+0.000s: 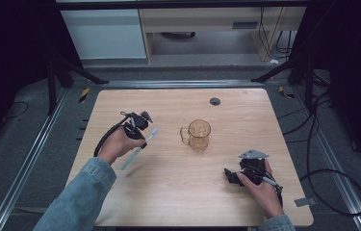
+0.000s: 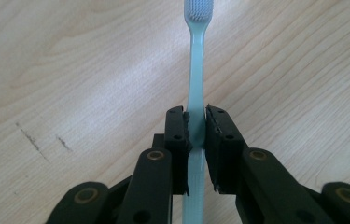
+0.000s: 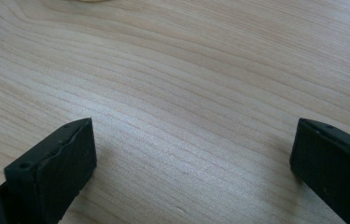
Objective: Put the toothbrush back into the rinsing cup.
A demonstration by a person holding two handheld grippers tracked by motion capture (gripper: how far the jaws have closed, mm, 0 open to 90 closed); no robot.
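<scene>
Ahead of me on the pale wooden table (image 1: 168, 192) stands an amber glass mug (image 1: 199, 135), handle turned leftward, with a small dark round grommet (image 1: 215, 101) near the far edge.

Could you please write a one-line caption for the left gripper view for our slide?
Left gripper clamps a pale blue toothbrush by its handle, bristles pointing away, above the wooden table.

Left black two-jaw tongs (image 2: 196, 133): raised in denim-sleeved hand, jaws clamped tight | Right black two-jaw tongs (image 3: 193, 154): low, jaws spread wide, nothing between them.
</scene>
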